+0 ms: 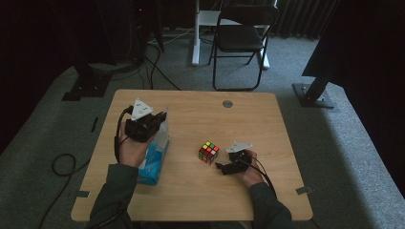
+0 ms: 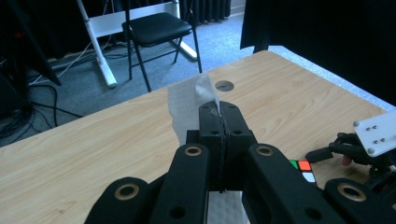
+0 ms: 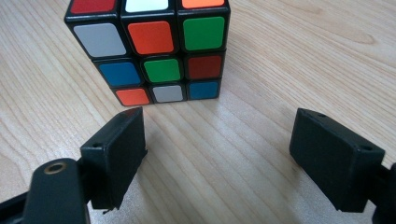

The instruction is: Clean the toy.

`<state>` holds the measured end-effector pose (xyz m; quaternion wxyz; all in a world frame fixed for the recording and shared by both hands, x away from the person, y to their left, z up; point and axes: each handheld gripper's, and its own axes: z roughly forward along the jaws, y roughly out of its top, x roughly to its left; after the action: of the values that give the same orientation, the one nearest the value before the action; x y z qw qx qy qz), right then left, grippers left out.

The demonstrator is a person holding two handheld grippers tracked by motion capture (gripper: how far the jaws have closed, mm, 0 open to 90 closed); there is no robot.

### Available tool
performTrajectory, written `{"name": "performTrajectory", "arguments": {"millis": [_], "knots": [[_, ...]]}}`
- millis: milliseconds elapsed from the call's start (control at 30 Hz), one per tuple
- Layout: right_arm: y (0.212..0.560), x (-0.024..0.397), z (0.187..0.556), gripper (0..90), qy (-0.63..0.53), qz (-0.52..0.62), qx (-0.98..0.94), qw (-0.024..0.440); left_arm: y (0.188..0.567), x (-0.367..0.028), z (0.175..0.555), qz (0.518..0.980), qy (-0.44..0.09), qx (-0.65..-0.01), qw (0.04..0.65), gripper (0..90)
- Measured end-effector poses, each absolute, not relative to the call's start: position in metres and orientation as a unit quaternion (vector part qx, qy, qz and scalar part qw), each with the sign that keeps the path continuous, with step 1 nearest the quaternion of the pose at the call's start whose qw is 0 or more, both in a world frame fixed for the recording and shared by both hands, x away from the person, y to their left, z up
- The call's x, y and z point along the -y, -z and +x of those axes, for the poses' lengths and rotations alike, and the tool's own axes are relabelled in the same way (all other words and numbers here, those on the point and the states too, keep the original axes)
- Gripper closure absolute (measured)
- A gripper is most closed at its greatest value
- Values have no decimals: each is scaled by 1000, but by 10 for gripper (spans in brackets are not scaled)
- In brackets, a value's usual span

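Tissue (image 2: 189, 105), thin, soft and easily torn, rises from the tissue box (image 1: 154, 160) at the table's (image 1: 200, 195) left, pinched at its top edge by the closed left gripper (image 2: 219, 114). Right gripper (image 3: 217, 154) rests open before the puzzle cube (image 3: 152, 46).

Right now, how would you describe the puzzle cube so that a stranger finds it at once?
Look at the wooden table and go to its middle, slightly toward the person's right hand. There the puzzle cube stands alone on the bare wood, just ahead of the open right tool. Its black frame and many-coloured squares set it apart from the blue tissue box at the left.
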<state>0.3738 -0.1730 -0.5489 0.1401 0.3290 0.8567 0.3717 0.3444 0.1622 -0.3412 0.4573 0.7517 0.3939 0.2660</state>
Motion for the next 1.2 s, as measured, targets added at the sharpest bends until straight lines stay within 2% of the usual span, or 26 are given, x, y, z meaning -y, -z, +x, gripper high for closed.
{"name": "performTrajectory", "arguments": {"millis": [433, 600, 767, 967, 1200], "knots": [[549, 172, 374, 167, -372, 325, -859, 138, 343, -149, 351, 758, -257, -385, 459, 899], [548, 168, 374, 166, -379, 319, -860, 124, 345, -143, 352, 758, -252, -383, 464, 899], [546, 157, 371, 130, -386, 305, -862, 124, 347, -139, 353, 762, -248, -380, 462, 898], [542, 146, 371, 132, -399, 297, -858, 130, 347, -135, 354, 762, -244, -378, 465, 898], [542, 143, 373, 179, -404, 297, -855, 133, 345, -124, 355, 768, -245, -368, 463, 899]]}}
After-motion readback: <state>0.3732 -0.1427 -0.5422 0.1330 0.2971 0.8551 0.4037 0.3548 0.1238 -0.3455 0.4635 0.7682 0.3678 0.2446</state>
